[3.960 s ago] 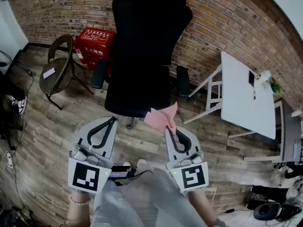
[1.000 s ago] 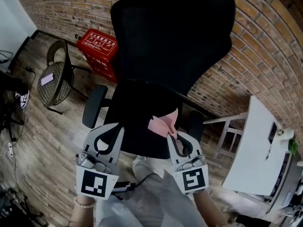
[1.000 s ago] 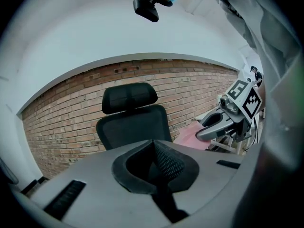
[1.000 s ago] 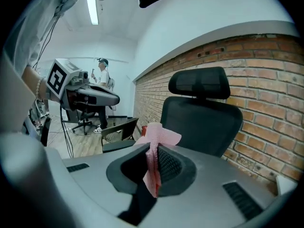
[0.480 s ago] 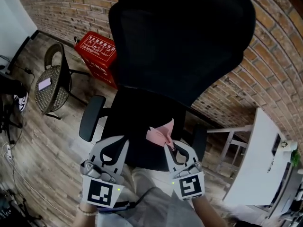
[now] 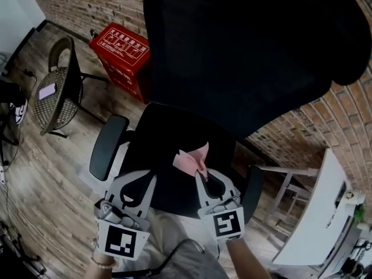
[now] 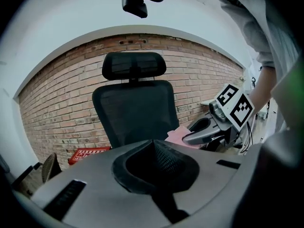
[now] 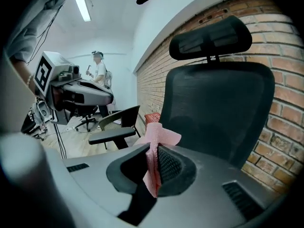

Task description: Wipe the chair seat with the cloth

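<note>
A black office chair stands before me, its seat (image 6: pixel 165 150) under a tall mesh backrest (image 6: pixel 250 57). My right gripper (image 6: pixel 200 172) is shut on a pink cloth (image 6: pixel 192 159), which sticks up from its tips over the front part of the seat. In the right gripper view the cloth (image 8: pixel 154 161) is pinched between the jaws, in front of the backrest (image 8: pixel 213 113). My left gripper (image 6: pixel 147 179) hovers over the seat's front left, shut with nothing in it. The left gripper view shows the chair (image 7: pixel 135 113) and the right gripper (image 7: pixel 189 137) with the cloth (image 7: pixel 176 136).
The chair's armrests (image 6: pixel 106 146) flank the seat. A red box (image 6: pixel 120 50) stands against the brick wall (image 6: pixel 87 4); a wicker chair (image 6: pixel 51 92) is at the left and a white table (image 6: pixel 322 225) at the right. A person (image 8: pixel 99 70) stands far off.
The chair has come much nearer and now fills the view. Both grippers have moved forward over the seat's front. The right gripper still holds the cloth.
</note>
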The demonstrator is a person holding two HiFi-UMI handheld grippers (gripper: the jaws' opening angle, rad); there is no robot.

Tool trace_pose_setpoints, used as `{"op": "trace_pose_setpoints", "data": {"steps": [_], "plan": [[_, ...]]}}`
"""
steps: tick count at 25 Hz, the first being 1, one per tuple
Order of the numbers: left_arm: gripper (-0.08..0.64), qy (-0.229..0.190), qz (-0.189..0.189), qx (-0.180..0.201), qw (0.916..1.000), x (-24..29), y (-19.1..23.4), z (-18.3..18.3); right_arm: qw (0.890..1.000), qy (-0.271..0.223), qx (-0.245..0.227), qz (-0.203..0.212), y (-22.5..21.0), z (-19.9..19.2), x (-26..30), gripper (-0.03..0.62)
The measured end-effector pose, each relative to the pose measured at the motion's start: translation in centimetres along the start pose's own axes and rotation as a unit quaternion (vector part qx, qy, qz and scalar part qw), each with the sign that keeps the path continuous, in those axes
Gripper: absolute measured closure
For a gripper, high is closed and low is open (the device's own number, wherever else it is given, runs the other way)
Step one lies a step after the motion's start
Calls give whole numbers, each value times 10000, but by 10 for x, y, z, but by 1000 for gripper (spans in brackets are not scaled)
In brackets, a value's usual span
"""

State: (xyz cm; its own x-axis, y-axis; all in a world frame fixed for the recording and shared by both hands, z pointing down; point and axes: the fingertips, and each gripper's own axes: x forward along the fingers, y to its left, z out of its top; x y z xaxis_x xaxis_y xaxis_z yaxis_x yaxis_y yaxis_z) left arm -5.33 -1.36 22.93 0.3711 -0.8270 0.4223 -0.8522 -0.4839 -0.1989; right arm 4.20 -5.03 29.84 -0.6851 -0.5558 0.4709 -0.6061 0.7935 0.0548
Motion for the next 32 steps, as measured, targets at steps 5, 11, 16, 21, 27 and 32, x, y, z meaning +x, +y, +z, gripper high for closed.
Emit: {"op": "trace_pose_setpoints", "data": {"steps": [5,11,16,21,27,32], "plan": [[541,61,81,-133,9999,14,9,-39,9993,290,-50,232,10,-21,55,537],[541,184,156,-365,9990,27,19,-82,9976,327,-208,565,22,-35,117,537],[541,338,99,-404,9986,35,17,-115,9949,314,-360,892,36,-53,163,537],[541,352,162,-484,9981,42,21,-141,9925,317,-376,1120,47,-69,208,537],[541,493,167,-509,9973,52,26,-167,9877,320,-574,1417,60,-92,258,537],[541,557,177,-466,9972,62,29,-184,9813,359,-758,1735,76,-109,294,537]]}}
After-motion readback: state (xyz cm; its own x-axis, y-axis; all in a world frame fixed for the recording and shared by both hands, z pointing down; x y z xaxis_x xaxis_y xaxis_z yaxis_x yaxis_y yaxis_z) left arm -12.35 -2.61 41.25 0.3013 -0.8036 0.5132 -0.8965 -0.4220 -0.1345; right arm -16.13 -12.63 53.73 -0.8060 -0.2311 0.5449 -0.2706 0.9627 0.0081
